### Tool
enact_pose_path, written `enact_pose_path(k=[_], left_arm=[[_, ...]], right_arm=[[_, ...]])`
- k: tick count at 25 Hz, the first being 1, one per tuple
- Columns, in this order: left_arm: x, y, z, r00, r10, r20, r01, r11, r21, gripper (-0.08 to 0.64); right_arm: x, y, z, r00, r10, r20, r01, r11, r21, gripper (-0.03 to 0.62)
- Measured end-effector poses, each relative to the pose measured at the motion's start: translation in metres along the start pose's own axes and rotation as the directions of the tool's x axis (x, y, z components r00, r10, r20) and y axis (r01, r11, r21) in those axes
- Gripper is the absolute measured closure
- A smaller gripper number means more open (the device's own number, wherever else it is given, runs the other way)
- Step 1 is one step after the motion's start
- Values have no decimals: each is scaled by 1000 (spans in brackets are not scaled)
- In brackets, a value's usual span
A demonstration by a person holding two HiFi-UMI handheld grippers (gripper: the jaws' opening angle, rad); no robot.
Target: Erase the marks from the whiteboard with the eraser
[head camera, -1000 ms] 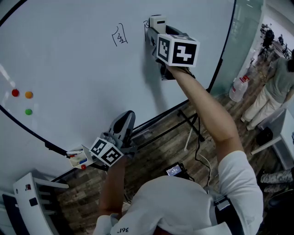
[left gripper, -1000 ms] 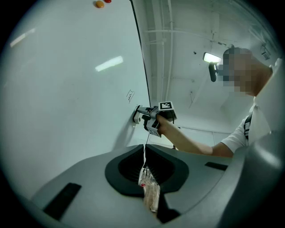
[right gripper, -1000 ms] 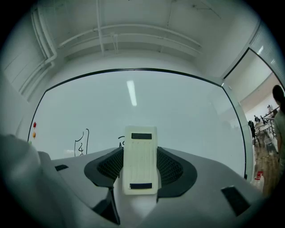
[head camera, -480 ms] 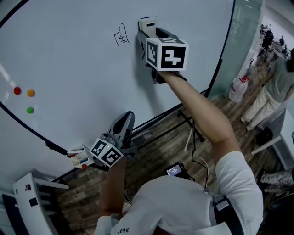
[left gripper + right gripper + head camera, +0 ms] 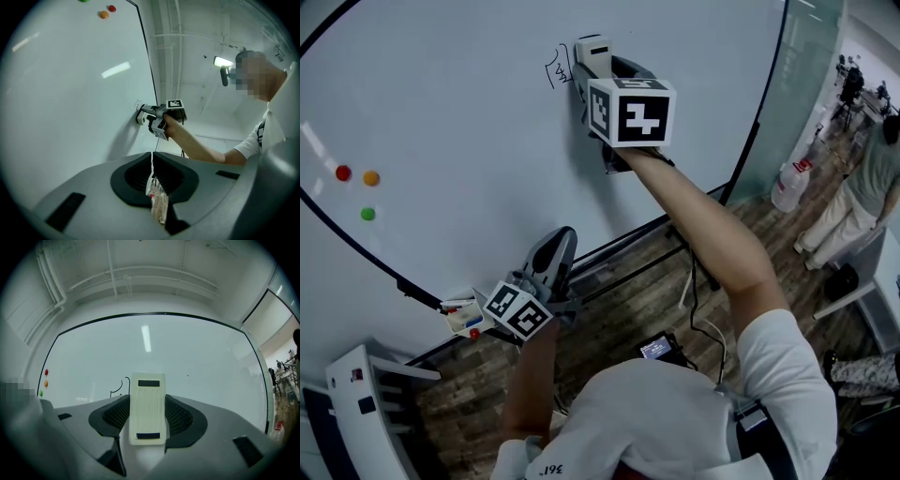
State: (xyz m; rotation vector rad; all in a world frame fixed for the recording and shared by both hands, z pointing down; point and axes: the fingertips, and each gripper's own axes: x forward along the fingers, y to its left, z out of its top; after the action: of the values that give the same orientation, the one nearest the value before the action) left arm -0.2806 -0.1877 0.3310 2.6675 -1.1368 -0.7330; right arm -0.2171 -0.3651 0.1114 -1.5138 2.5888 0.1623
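Head view: three magnets at the left of the whiteboard, a bystander at right. The right gripper sets the eraser on the board, just beside the black mark.
Left gripper view: the left gripper has its fingers pressed together.
Right gripper view: fingers pinching the white, ribbed eraser.

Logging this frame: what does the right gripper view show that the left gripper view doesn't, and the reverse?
Right gripper view only: the eraser seen close up, clamped in the right gripper, with a black mark just left of it.

Left gripper view only: that gripper seen from outside, held at the board on the end of the person's arm, and the left gripper with its jaws together, holding nothing.

Both: the whiteboard and the three coloured magnets.
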Motion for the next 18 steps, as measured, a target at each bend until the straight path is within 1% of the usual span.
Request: enact_pose_path(k=[4,10,15,18], left_arm=[[-3,-1,0,1000,3,1,-3,1000,2,552],[-11,1,3,1000,9,3,-9,1000,1,552],[-16,1,3,1000,11,5,-11,1000,4,552],[-23,2,3,1000,22,6,-22,1000,4,552]], right_arm=[[0,17,0,1000,21,5,-21,1000,-9,342],[2,33,-3,1000,22,5,-22,1000,-12,342],[3,65,-7,997,75,-3,-75,995,-61,342],[3,81,-11,996,94,4,-94,993,-66,342]])
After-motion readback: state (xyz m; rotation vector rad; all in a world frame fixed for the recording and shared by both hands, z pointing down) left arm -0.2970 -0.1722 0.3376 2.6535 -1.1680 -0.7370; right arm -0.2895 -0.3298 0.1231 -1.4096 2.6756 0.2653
